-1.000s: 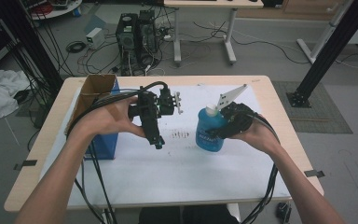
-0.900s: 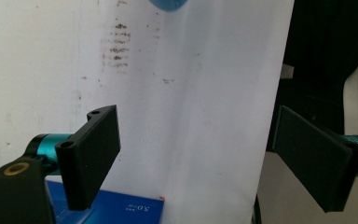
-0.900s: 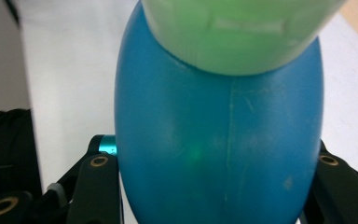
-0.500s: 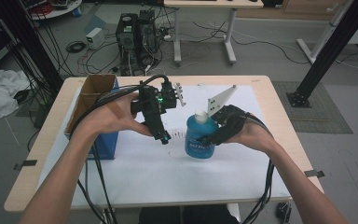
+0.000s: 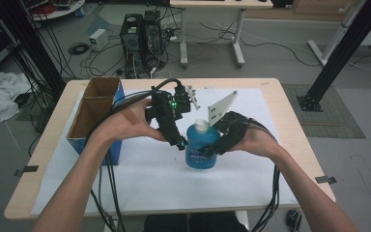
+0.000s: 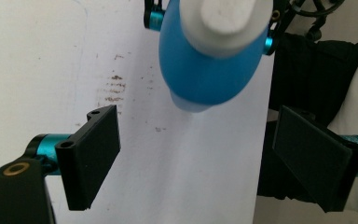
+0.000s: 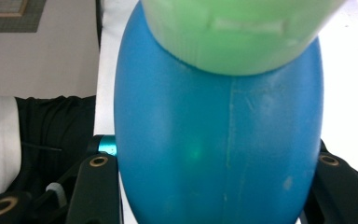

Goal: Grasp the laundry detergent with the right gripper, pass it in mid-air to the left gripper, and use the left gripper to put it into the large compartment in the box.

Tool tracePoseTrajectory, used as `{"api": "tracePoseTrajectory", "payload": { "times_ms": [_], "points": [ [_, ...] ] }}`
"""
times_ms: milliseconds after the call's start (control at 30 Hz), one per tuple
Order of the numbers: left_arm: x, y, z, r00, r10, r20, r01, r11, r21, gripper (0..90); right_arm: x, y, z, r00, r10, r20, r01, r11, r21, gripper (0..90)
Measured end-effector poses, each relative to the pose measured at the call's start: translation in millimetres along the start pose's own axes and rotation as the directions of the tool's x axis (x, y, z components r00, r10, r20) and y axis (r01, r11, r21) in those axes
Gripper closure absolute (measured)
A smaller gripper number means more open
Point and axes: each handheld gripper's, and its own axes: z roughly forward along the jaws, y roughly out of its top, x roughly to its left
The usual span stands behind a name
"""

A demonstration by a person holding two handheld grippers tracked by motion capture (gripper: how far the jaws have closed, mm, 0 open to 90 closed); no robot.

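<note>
Above the paper-covered worktop (image 5: 270, 96), a blue bottle (image 5: 201, 147) was gripped upright by the right claw (image 5: 216, 145), its cap presented to the left claw (image 5: 182, 143), held open alongside.

Blue bottle (image 5: 202, 151): smooth plastic, faint sheen, mould seam down its side; white cap (image 5: 201, 126) matt plastic. Left gripper (image 6: 196, 156) pads flat, matt black, on glossy teal anodised metal stubs. Right gripper (image 5: 218, 145) body matt black plastic. White paper sheet (image 5: 164, 179) under the bottle: matt, smudged with brown specks. Table (image 5: 290, 121) edge pale wood. Box (image 5: 92, 113) left of the bottle: raw brown cardboard inside.
</note>
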Motion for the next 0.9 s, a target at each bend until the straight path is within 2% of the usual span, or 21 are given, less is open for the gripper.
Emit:
{"api": "tracePoseTrajectory", "payload": {
  "times_ms": [200, 533, 900],
  "points": [
    [-1.8, 3.7, 10.4, 0.9998, 0.007, 0.017, -0.007, 0.9997, -0.022, 14.9, 0.9, 2.5, 3.7, 0.9990, -0.025, -0.036, 0.025, 1.000, -0.008, 45.5],
    [-3.8, 6.2, 20.0, 0.9996, 0.012, 0.026, -0.011, 0.9992, -0.038, 15.0, 1.5, 5.0, 5.7, 0.9984, -0.040, -0.038, 0.040, 0.999, -0.017, 45.4],
    [-5.5, 7.8, 24.9, 0.9990, 0.024, 0.036, -0.022, 0.9982, -0.056, 15.1, 2.0, 6.4, 6.9, 0.9990, -0.029, -0.034, 0.028, 0.999, -0.021, 45.3]
  ]
}}
